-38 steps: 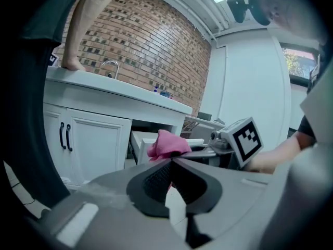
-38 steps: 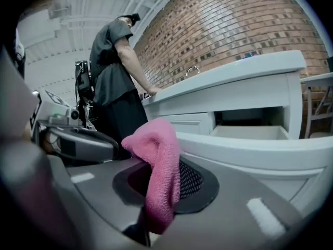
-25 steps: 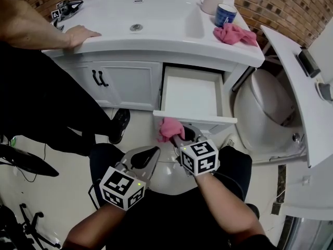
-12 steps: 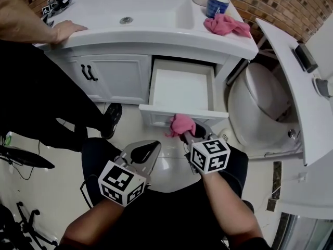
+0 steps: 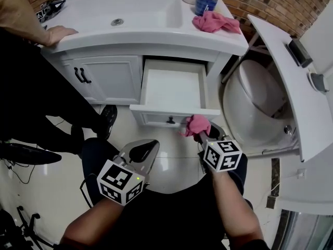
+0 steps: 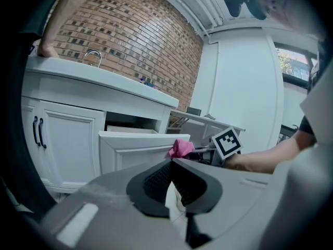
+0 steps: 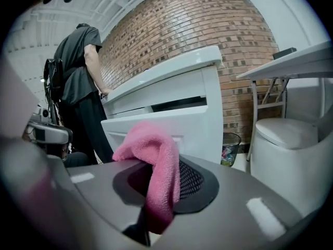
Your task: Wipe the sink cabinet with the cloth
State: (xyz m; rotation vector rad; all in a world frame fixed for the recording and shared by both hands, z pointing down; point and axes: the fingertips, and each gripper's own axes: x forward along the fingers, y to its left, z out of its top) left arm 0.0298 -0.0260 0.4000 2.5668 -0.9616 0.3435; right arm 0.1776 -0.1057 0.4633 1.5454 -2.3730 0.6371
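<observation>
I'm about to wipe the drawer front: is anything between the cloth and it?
Nothing visible does: the pink cloth in the right tool is right by the open drawer front, near its right end.

No word, number or brand name could be read anywhere. The only printed signs were black-and-white square code patterns. They stood on the faces of the white marker cube [image 5: 120, 183] on the left gripper [image 5: 152, 146] and of the matching white cube [image 5: 222, 155] on the right gripper [image 5: 201, 135]. A smaller pattern of the same kind stood on a dark tool [image 5: 48, 7] lying on the white sink counter [image 5: 156, 37], too small to make out.
</observation>
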